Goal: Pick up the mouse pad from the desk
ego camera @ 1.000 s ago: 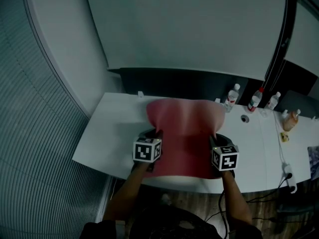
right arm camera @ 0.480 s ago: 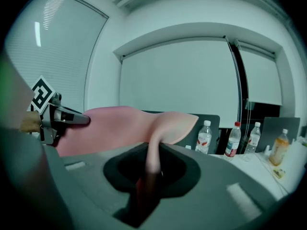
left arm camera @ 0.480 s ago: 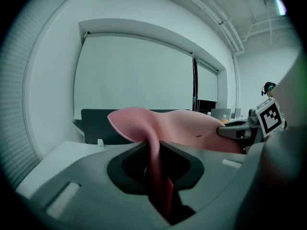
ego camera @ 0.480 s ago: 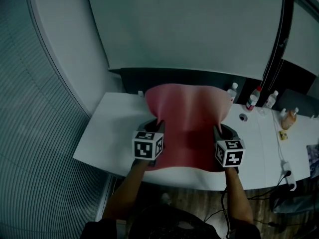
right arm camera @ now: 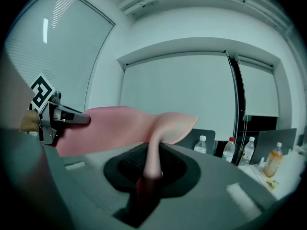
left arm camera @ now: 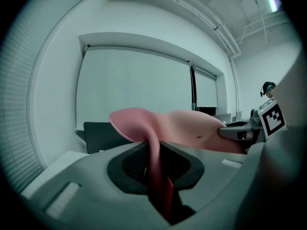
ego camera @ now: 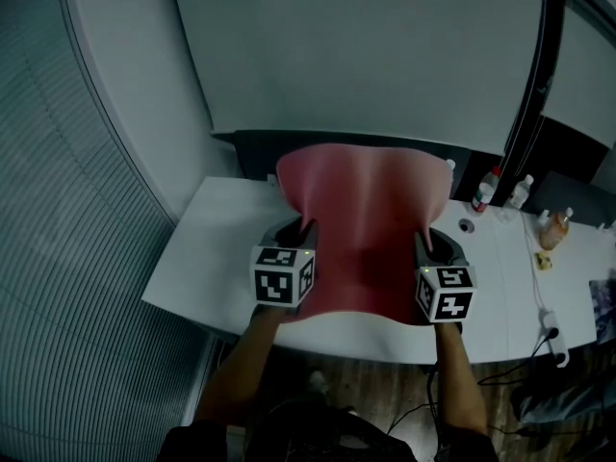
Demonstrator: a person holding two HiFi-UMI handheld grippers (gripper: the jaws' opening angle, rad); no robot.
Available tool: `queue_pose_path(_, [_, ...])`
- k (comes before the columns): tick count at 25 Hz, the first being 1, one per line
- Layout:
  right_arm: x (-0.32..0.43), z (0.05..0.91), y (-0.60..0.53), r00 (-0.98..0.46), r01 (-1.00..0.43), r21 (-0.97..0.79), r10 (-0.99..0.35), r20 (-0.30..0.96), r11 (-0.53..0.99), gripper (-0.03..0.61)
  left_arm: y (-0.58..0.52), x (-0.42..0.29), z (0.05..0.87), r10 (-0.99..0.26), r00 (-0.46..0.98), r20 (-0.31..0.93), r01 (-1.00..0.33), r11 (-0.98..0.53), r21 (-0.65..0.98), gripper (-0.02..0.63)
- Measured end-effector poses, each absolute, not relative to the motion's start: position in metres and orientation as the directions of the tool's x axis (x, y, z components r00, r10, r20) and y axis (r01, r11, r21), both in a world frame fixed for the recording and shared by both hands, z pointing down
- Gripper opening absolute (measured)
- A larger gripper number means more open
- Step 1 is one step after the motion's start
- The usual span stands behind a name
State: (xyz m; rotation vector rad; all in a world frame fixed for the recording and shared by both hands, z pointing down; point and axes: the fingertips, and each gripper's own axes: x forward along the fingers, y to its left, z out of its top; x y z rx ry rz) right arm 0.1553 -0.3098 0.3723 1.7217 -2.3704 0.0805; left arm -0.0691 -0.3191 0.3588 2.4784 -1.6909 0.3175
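A large pink mouse pad (ego camera: 364, 221) hangs in the air above the white desk (ego camera: 207, 258), sagging in the middle between its two held edges. My left gripper (ego camera: 304, 231) is shut on the pad's left edge, and my right gripper (ego camera: 420, 242) is shut on its right edge. In the left gripper view the mouse pad (left arm camera: 187, 131) runs out of the jaws toward the right gripper (left arm camera: 242, 133). In the right gripper view the mouse pad (right arm camera: 120, 128) stretches left to the left gripper (right arm camera: 72, 119). The pad's far corners flop outward.
Several water bottles (ego camera: 486, 189) and a bottle of orange drink (ego camera: 552, 231) stand at the desk's far right. A dark chair back (ego camera: 260, 152) sits behind the desk. A power strip (ego camera: 556, 333) with cables lies at the right end. Blinds (ego camera: 87, 287) cover the left wall.
Both grippers have risen together with the mouse pad; its lower edge has come off the desk and the pad now reaches higher against the chair back.
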Motion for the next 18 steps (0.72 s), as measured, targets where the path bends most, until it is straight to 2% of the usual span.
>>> queue_pose_path(18, [0.171,0.313,-0.277,-0.253,-0.955,0.141,-0.965,0.075,0.261,0.069,-0.288,-0.052,0.298,-0.925,0.369,0.091,-0.927,-0.373,-0.031,0.074])
